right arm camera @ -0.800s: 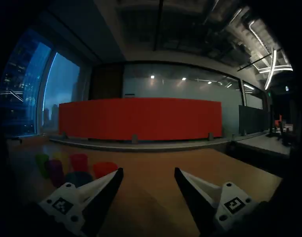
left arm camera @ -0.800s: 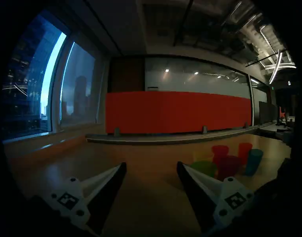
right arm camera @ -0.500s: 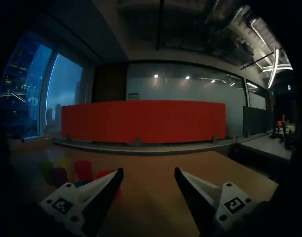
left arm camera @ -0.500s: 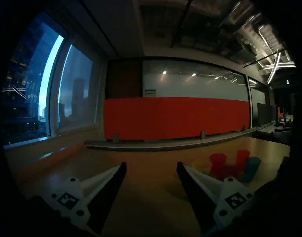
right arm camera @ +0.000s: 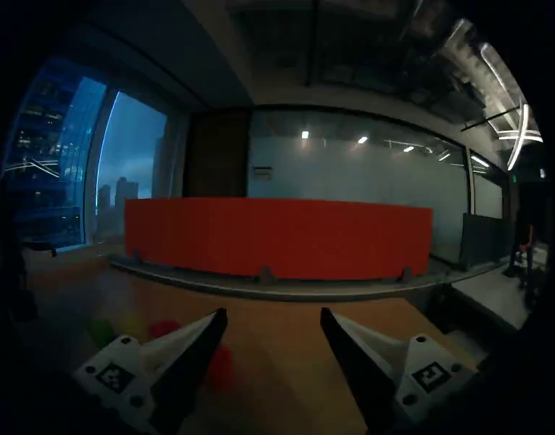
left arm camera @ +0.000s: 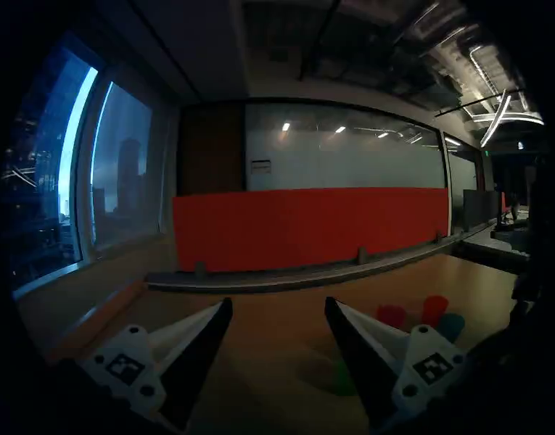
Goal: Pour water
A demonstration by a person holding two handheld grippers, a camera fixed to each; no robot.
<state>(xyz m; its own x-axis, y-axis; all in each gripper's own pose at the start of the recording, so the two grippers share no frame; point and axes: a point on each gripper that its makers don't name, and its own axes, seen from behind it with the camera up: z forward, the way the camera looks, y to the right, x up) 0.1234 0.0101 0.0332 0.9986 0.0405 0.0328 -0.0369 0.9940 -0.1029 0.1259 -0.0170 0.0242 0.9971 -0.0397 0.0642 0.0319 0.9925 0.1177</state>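
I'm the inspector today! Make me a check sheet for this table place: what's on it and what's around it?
Surface: wooden table, dimly lit.
Job's things: coloured cups grouped on the table: red cup, orange cup, teal cup; contents too dark to tell.
Clutter: nothing seen.
Tools: left tool open, holding nothing; right tool open, holding nothing.
Cables: nothing seen.
Surroundings: red partition, big windows, ceiling light.

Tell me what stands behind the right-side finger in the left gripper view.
On the table: red cup, orange cup, teal cup, green cup. The finger partly covers them; any more behind it can't be seen.
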